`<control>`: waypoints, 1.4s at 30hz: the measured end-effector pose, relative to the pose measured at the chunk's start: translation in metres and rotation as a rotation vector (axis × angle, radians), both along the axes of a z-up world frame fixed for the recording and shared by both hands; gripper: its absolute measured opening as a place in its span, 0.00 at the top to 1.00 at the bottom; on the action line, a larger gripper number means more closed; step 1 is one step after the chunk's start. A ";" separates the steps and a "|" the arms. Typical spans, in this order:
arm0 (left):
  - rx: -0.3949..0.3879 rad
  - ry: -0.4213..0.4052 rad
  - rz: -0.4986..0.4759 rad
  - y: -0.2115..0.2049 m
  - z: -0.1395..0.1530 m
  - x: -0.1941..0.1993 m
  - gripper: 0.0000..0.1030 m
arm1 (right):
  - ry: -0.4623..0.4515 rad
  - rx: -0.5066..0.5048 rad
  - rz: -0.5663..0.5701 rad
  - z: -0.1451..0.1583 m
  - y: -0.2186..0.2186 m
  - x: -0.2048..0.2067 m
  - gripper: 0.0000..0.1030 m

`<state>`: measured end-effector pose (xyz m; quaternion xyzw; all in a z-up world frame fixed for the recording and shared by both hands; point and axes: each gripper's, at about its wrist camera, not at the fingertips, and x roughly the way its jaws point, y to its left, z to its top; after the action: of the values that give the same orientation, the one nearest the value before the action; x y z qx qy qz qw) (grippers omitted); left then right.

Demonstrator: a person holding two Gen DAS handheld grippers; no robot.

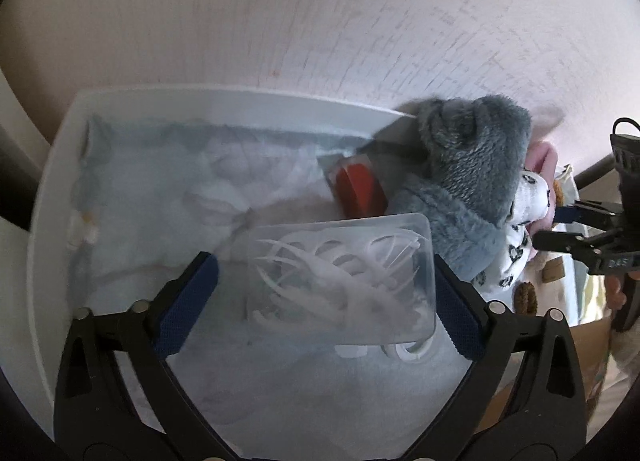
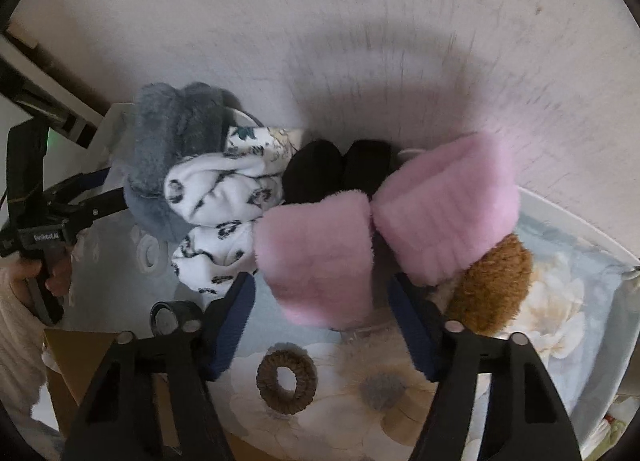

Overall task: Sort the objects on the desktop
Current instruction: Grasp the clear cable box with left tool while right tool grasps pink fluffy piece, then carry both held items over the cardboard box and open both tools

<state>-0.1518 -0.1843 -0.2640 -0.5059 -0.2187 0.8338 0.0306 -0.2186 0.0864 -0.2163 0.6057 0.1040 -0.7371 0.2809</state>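
Note:
In the left wrist view my left gripper [image 1: 326,293] is open over a white bin [image 1: 52,189]. A clear plastic box of white floss picks [image 1: 340,281] lies between its fingers, touching the right pad, with a gap at the left one. A red item [image 1: 358,191] lies behind it, next to grey fluffy slippers [image 1: 472,165]. In the right wrist view my right gripper [image 2: 324,321] is open with pink fluffy slippers [image 2: 384,221] between its fingers. My right gripper also shows in the left wrist view [image 1: 560,229].
White patterned socks [image 2: 224,217], a black pair [image 2: 336,169] and a brown fluffy item [image 2: 492,285] lie around the pink slippers. A brown hair tie [image 2: 286,381], a grey pompom [image 2: 382,391] and a tape roll [image 2: 174,315] lie on the floral cloth [image 2: 560,301]. A wall stands behind.

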 end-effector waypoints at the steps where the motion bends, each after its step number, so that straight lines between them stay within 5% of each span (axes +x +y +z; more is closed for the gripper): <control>1: -0.008 0.015 0.002 0.000 0.001 0.001 0.08 | 0.017 0.004 0.006 0.000 -0.001 -0.001 0.40; 3: -0.012 0.019 -0.008 0.002 0.002 0.001 0.16 | 0.023 0.021 0.020 -0.004 -0.004 -0.003 0.44; 5: -0.020 0.021 -0.017 0.004 0.003 0.001 0.21 | 0.002 0.016 0.023 -0.009 -0.006 -0.004 0.60; 20: -0.110 0.035 0.017 0.012 0.043 0.020 0.21 | 0.049 0.031 0.004 0.017 0.005 0.019 0.64; 27: -0.196 0.072 0.023 0.015 0.106 0.035 0.21 | 0.091 -0.027 0.009 0.059 0.020 0.044 0.64; 36: -0.271 0.170 -0.021 0.073 0.213 0.097 0.21 | 0.178 -0.130 0.067 0.151 0.023 0.101 0.64; 42: -0.272 0.184 -0.067 0.124 0.232 0.126 0.21 | 0.193 -0.166 0.100 0.164 0.037 0.151 0.64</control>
<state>-0.0253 -0.0604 -0.0324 -0.4338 -0.0832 0.8971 0.0096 -0.0680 0.1229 -0.0524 0.5008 0.0993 -0.7830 0.3553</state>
